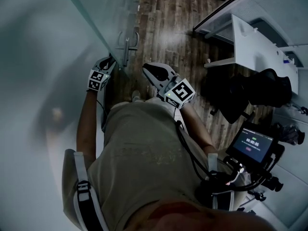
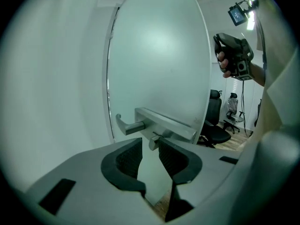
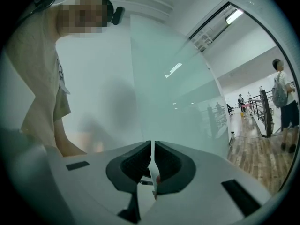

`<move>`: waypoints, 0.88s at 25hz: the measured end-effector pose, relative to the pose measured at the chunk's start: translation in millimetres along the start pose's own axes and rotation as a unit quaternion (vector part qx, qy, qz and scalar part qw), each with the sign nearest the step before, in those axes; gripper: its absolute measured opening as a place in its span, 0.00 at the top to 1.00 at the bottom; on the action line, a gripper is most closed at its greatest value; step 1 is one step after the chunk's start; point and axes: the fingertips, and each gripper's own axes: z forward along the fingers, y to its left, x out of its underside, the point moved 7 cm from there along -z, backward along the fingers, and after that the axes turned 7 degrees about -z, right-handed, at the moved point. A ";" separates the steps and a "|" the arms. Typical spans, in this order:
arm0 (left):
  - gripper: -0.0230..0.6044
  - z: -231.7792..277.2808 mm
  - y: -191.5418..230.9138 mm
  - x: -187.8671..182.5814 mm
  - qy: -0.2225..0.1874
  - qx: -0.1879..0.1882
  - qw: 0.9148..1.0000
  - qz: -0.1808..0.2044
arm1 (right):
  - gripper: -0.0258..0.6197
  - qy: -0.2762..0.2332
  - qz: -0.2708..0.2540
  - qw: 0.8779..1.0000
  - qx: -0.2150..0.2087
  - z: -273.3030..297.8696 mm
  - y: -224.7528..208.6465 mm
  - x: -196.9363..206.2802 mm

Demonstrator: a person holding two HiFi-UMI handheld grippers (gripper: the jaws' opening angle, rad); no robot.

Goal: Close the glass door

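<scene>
While the frosted glass door (image 2: 159,55) is standing close on our left, we are holding the left gripper (image 2: 150,150) with its jaws partly apart and empty, their tips just short of the metal door handle (image 2: 129,125). We are holding the right gripper (image 3: 153,162) closed on nothing, pointing level beside the door's edge. Our left arm is reaching forward and slightly downward along the glass.

Frosted glass door (image 2: 159,55), pale greenish white, not possible to see through. Stands upright and open, with the free edge out over the wooden floor (image 1: 163,28) in the head view. Carries close to that edge a long plate of brushed metal (image 2: 165,122) with a lever handle (image 2: 128,126), held level and pointing away from the free edge.
</scene>
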 end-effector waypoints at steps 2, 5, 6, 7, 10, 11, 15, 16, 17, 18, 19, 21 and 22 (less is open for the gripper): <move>0.78 7.2 -1.1 -5.9 0.000 0.016 1.000 0.009 | 0.93 0.004 -0.002 1.000 0.005 -2.2 -5.1 -0.8; 0.78 13.6 -1.6 -8.9 0.003 0.041 0.999 0.010 | 0.93 0.004 0.004 1.000 0.020 -2.0 -10.4 1.5; 0.78 14.7 0.4 -8.8 0.003 0.044 0.999 0.011 | 0.93 0.003 0.006 1.000 0.023 -0.7 -10.0 2.2; 0.78 14.9 2.0 -8.8 0.005 0.048 0.999 0.011 | 0.93 0.002 0.006 1.000 0.025 0.4 -8.3 2.9; 0.77 12.4 0.1 -4.0 0.005 0.065 0.998 0.008 | 0.93 0.003 0.007 1.000 0.028 -2.7 1.6 9.6; 0.77 11.9 -2.3 -0.3 0.009 0.072 0.997 0.011 | 0.93 0.005 0.009 1.000 0.029 -4.8 5.0 13.8; 0.77 15.4 -0.1 8.8 0.020 0.087 0.996 0.031 | 0.93 0.005 0.010 0.999 0.035 0.9 5.4 23.9; 0.77 17.0 3.4 9.6 0.019 0.086 0.995 0.039 | 0.93 0.004 0.008 0.999 0.036 3.6 4.6 24.0; 0.77 17.7 5.6 10.7 0.020 0.084 0.995 0.045 | 0.93 0.003 0.006 0.999 0.038 5.1 4.3 23.6; 0.77 17.3 5.7 11.5 0.023 0.083 0.995 0.050 | 0.93 0.003 0.004 0.999 0.041 5.6 4.4 23.0; 0.77 16.2 4.6 11.4 0.027 0.082 0.995 0.054 | 0.93 0.002 0.003 0.999 0.044 5.4 4.4 22.1; 0.77 15.7 3.6 8.6 0.025 0.079 0.995 0.061 | 0.93 -0.001 0.002 0.999 0.051 4.7 2.3 19.3; 0.77 16.1 4.2 6.9 0.024 0.078 0.995 0.062 | 0.93 -0.002 0.001 0.999 0.053 4.6 0.6 18.1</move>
